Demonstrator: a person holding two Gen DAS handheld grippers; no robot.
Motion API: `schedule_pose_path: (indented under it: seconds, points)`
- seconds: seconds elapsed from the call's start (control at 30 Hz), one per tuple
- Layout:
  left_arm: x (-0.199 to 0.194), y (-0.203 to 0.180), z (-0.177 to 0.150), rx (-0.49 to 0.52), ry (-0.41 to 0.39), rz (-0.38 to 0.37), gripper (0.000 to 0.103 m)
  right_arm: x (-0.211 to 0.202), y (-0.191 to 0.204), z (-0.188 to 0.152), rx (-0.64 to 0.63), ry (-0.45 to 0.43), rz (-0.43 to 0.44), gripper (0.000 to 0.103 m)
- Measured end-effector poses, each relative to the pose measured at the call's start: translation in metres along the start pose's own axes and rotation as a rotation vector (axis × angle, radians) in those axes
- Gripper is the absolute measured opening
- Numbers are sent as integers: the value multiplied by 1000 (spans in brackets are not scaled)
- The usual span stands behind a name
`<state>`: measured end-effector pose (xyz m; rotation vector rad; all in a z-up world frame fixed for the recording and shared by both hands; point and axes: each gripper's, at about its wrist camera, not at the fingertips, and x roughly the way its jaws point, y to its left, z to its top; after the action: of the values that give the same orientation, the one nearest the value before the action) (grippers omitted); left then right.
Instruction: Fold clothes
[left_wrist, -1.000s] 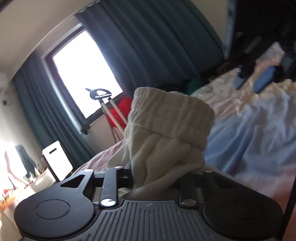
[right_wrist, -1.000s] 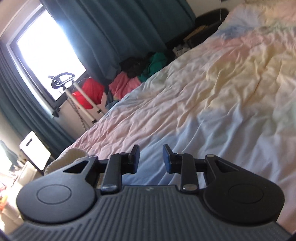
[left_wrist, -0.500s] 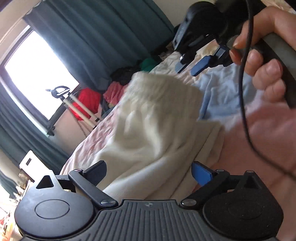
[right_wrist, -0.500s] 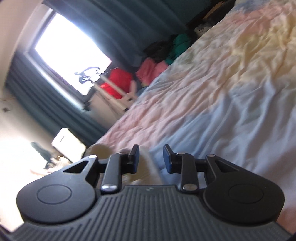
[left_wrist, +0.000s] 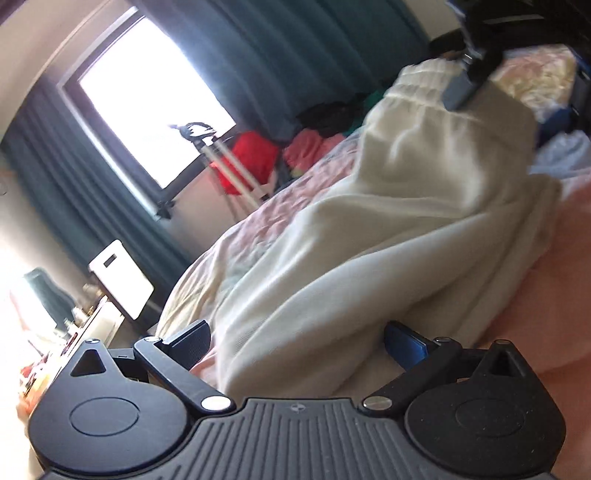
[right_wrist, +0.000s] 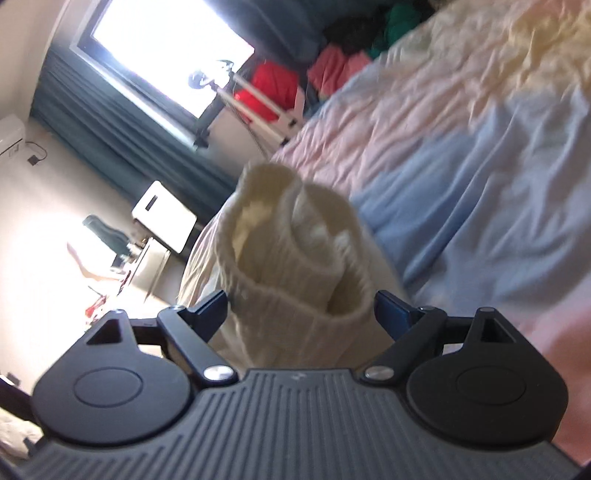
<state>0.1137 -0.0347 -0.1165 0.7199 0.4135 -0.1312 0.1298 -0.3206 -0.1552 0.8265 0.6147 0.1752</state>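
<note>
A wide bed (right_wrist: 480, 155) fills most of both views, its crumpled cover running in pale pink, cream and light blue patches from the near edge to the far end. Behind it, dark teal curtains (left_wrist: 295, 48) frame a bright window (left_wrist: 147, 110). Below the window stands a white-legged rack (left_wrist: 236, 173), and a pile of red, pink and green clothes (right_wrist: 332, 62) lies at the far side of the bed. A white boxy unit (left_wrist: 122, 284) sits on the floor to the left.

On the bed cover lies a cream knitted garment (left_wrist: 388, 240), bunched and partly rolled, stretching from near the left gripper (left_wrist: 295, 341) up toward its ribbed band (left_wrist: 424, 92) at the far right. The left gripper's jaws have just been opening and now stand spread wide; the near end of the cloth lies loose between them, and the pads do not press on it.

In the right wrist view the ribbed end of the garment (right_wrist: 295, 251) stands up as a folded loop just ahead of the right gripper (right_wrist: 299, 308). Its jaws have just been opening too and stand released, one fingertip on either side of the cloth. In the left wrist view one blue finger (left_wrist: 460, 90) of that gripper lies over the ribbed band.
</note>
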Motion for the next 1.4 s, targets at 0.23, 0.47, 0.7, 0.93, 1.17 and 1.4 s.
schedule_pose_path:
  seconds: [0.23,0.47,0.7,0.93,1.17,1.4]
  points:
    - [-46,-23,-3,-2,-38,-35,80,21,18,-3,-167,-82,-65,85]
    - [-50,-41,-11,65,-82,-104,40,50,19,31,-152,-110,-99,46]
    - [-69,-26,-12,-11,-133,-208,13,43,48,62,-241,-264,118,39]
    - [-62,-24,-14,-73,-55,-332,13,59,-13,54,-148,-135,-101,41]
    - [-49,-20,-18,-72,-24,-333,15,54,-28,53,-66,-72,-97,63]
    - [-41,-4,-18,-174,7,-325,16,35,-32,30,69,123,-94,77]
